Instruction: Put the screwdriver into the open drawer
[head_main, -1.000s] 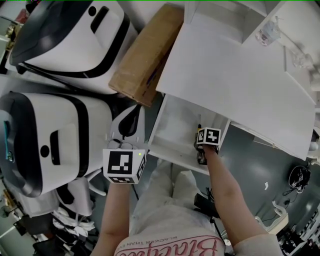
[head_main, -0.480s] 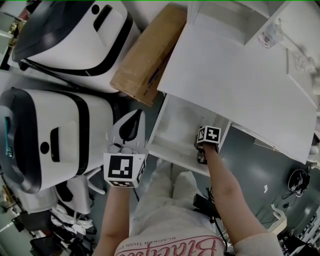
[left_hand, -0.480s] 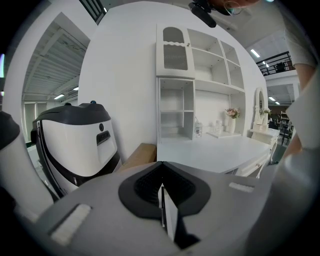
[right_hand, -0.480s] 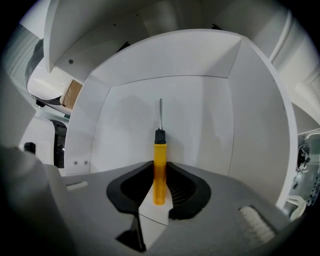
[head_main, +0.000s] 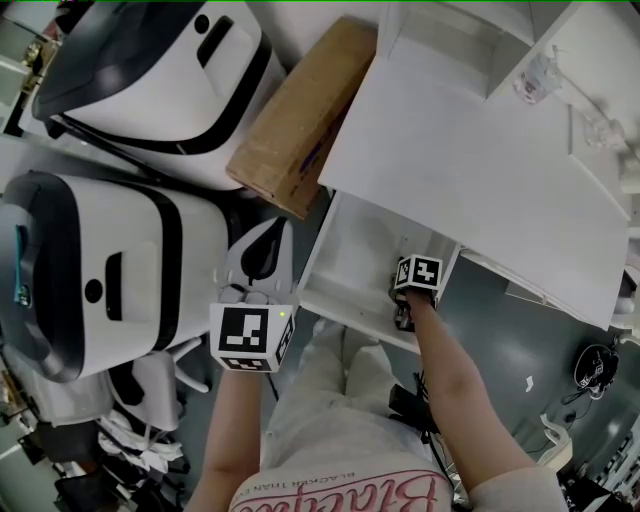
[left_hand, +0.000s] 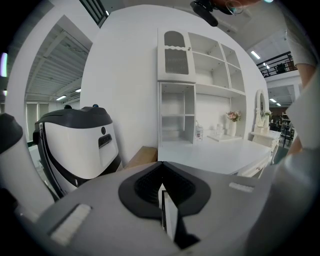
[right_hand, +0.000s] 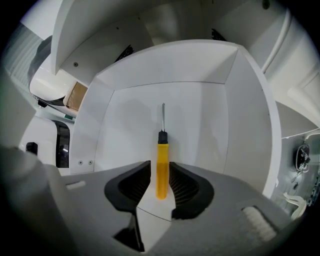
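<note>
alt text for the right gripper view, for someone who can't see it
A yellow-handled screwdriver lies inside an open white drawer, its thin metal shaft pointing toward the drawer's back wall. The right gripper has just been opening its jaws, which stand apart on either side of the handle with a slight gap on each side.

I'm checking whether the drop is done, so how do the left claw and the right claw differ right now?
The left claw is shut with nothing in it; the right claw is open, its jaws having just been opening, with the yellow screwdriver between them and seemingly no longer pinched. The left claw is held outside the drawer, while the right claw reaches into it. Both share the same grey two-jaw build with dark pads.
</note>
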